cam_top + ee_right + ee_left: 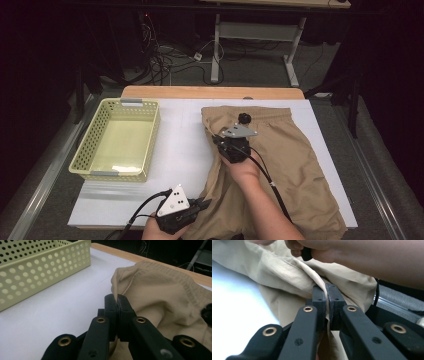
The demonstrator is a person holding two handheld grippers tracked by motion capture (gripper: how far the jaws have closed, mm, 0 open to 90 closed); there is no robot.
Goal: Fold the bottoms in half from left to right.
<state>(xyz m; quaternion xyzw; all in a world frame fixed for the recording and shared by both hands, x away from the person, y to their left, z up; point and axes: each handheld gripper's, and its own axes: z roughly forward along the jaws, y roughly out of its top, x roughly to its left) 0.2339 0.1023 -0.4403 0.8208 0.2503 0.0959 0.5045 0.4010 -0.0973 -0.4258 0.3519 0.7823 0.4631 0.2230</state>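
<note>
The pair of tan cotton shorts (272, 165) lies on the right half of the white table top (182, 150), waistband toward the far edge, legs running to the near edge, so its long axis goes far to near. Both tongs are clenched on its left side seam: the right gripper (223, 140) pinches the fabric near the waistband's left corner, the left gripper (204, 203) pinches the same edge near the leg hem at the near edge. The pale yellow perforated plastic basket (89, 145) stands well apart to the left, nearer the left gripper, so any fold or carry likely swings that way.
</note>
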